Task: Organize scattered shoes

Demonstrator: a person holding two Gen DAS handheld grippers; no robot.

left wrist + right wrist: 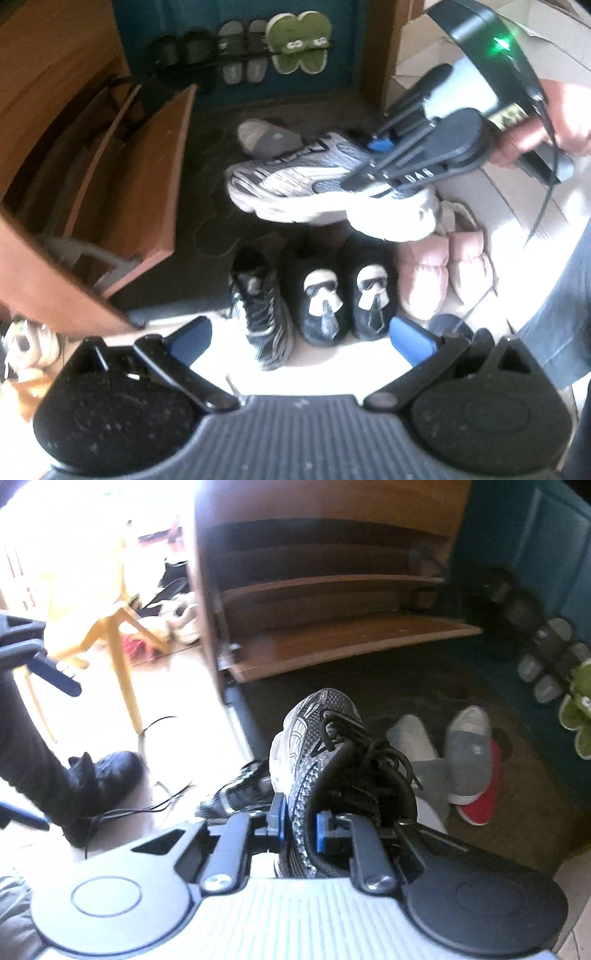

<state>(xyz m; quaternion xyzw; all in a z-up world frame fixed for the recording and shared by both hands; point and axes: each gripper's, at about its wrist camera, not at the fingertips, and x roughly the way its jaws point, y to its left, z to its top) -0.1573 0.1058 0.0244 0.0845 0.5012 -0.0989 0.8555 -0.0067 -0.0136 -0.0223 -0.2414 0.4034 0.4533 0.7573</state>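
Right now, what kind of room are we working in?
Most likely a home entryway. Slippers hang in pairs on a wall rack, a wooden shoe cabinet stands open with bare shelves, and shoes sit on a dark floor mat.

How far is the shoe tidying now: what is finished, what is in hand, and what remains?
Done: the green slippers and grey slides hang on the wall rack; the black face slippers and pink slippers stand paired on the floor. In hand: the right gripper is shut on a silver sneaker. Left: its mate, the grey shoe and the red one. The left gripper is open, holding nothing.
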